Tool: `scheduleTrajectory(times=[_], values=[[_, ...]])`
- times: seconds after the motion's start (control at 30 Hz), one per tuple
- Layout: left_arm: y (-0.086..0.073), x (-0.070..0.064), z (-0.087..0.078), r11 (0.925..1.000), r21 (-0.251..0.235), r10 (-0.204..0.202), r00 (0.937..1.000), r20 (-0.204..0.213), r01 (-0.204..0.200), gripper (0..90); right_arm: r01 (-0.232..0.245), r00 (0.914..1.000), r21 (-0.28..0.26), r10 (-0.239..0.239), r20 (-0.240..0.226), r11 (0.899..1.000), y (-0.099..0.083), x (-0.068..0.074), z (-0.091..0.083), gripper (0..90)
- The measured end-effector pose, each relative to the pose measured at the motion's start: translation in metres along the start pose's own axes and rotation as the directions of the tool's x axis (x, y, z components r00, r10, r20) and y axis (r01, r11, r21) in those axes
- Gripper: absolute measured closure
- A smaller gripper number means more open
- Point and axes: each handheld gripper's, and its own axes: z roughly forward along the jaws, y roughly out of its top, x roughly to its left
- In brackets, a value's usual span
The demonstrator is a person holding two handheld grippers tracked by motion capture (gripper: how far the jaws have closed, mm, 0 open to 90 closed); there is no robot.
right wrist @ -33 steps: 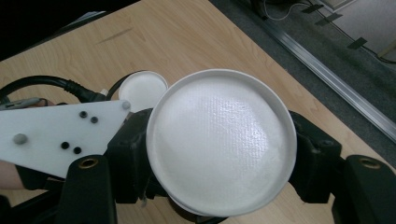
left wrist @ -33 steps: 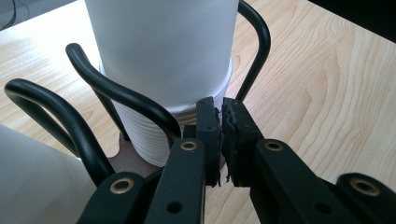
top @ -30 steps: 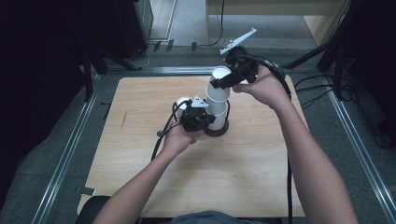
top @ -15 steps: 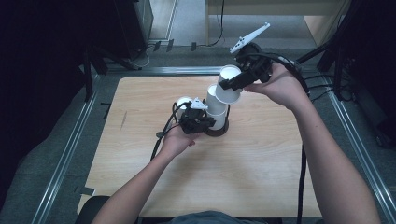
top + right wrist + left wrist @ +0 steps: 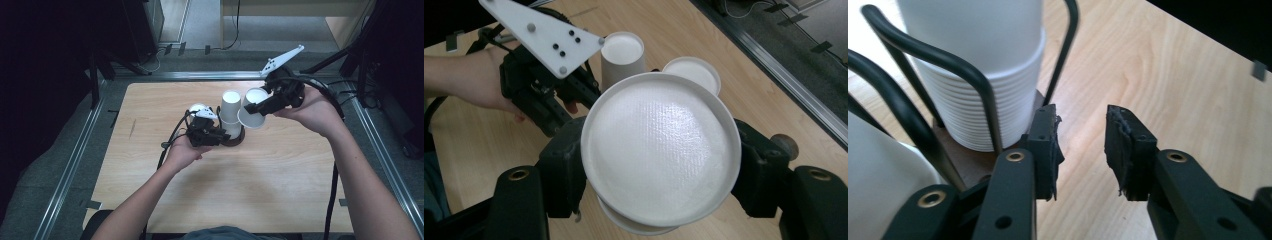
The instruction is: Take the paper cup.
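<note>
The right gripper (image 5: 254, 107) grips 1 paper cup (image 5: 660, 152), lifted just right of the cup stack (image 5: 230, 114). The left gripper (image 5: 1080, 145), jaws apart and empty, sits beside the wire holder (image 5: 923, 130); steadying that holder would keep the stack from tipping.

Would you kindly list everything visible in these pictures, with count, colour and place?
held cup: one, white, lifted off the stack and tilted, between the right gripper's jaws
cup stack: one stack of nested cups, white, upright in the holder at mid-table
cup holder: one, dark wire uprights on a brown round base, mid-table
table: one, light wood
metal rails: grey, along the table's sides
cables: black, trailing from each gripper
left gripper: black, jaws apart, empty, beside the holder's base
right gripper: black, jaws closed on the held cup
forearms: two, coming in from the bottom edge
</note>
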Motion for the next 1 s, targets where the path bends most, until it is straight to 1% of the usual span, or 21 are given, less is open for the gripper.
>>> scheduleTrajectory(times=[0.1,0.13,0.17,0.23,0.4,0.47,0.53,0.57,0.67,0.7,0.77,0.83,0.93,1.0], values=[[-0.004,-0.002,-0.003,0.9996,0.004,0.029,0.9994,0.019,-0.029,60.9,0.004,0.9997,-0.004,-0.004,-0.026,1.000,-0.009,0.003,0.001,33.2],[-0.004,-0.003,-0.003,0.9994,0.007,0.033,0.9991,0.026,-0.033,59.8,0.000,0.9994,0.001,0.000,-0.034,1.000,-0.013,0.004,0.001,33.2],[-0.004,-0.004,-0.004,0.9993,0.012,0.036,0.9988,0.033,-0.037,59.0,0.000,0.9992,0.001,0.000,-0.040,1.000,-0.015,0.004,0.001,33.2],[-0.005,-0.006,-0.007,0.9983,0.015,0.056,0.9975,0.043,-0.056,56.7,0.005,0.9991,0.007,-0.004,-0.042,1.000,-0.020,0.005,0.002,33.2],[-0.009,-0.009,-0.013,0.9972,-0.004,0.075,0.9938,0.081,-0.075,51.6,0.009,0.9984,0.003,-0.009,-0.056,1.000,-0.031,0.010,0.006,33.2],[-0.012,-0.010,-0.013,0.9965,0.001,0.083,0.9926,0.089,-0.083,48.0,0.015,0.9976,0.004,-0.015,-0.068,1.000,-0.036,0.012,0.009,33.2],[-0.014,-0.010,-0.014,0.9956,0.013,0.091,0.9912,0.096,-0.093,46.7,0.023,0.9963,0.013,-0.022,-0.083,1.000,-0.042,0.014,0.012,33.3],[-0.015,-0.011,-0.014,0.9957,0.015,0.089,0.9910,0.100,-0.091,45.5,0.021,0.9957,0.018,-0.019,-0.091,1.000,-0.045,0.016,0.014,33.3],[-0.019,-0.010,-0.015,0.9954,0.015,0.093,0.9903,0.103,-0.095,42.9,0.035,0.9947,0.027,-0.032,-0.098,0.999,-0.052,0.019,0.021,33.2],[-0.020,-0.009,-0.016,0.9951,0.015,0.095,0.9899,0.105,-0.098,41.9,0.032,0.9945,0.030,-0.029,-0.100,0.999,-0.055,0.020,0.024,33.2],[-0.022,-0.008,-0.017,0.9950,0.010,0.098,0.9892,0.109,-0.099,39.9,0.036,0.9942,0.020,-0.034,-0.102,0.999,-0.060,0.022,0.029,33.2],[-0.023,-0.008,-0.019,0.9939,0.017,0.107,0.9875,0.116,-0.109,38.8,0.027,0.9927,0.010,-0.026,-0.118,1.000,-0.066,0.023,0.035,33.2],[-0.026,-0.007,-0.019,0.9905,0.017,0.133,0.9818,0.136,-0.136,38.7,0.028,0.9901,-0.016,-0.030,-0.137,0.999,-0.072,0.027,0.044,33.2],[-0.028,-0.007,-0.019,0.9894,0.013,0.142,0.9799,0.141,-0.145,38.6,0.030,0.9876,-0.029,-0.034,-0.153,0.999,-0.076,0.030,0.050,33.2]])
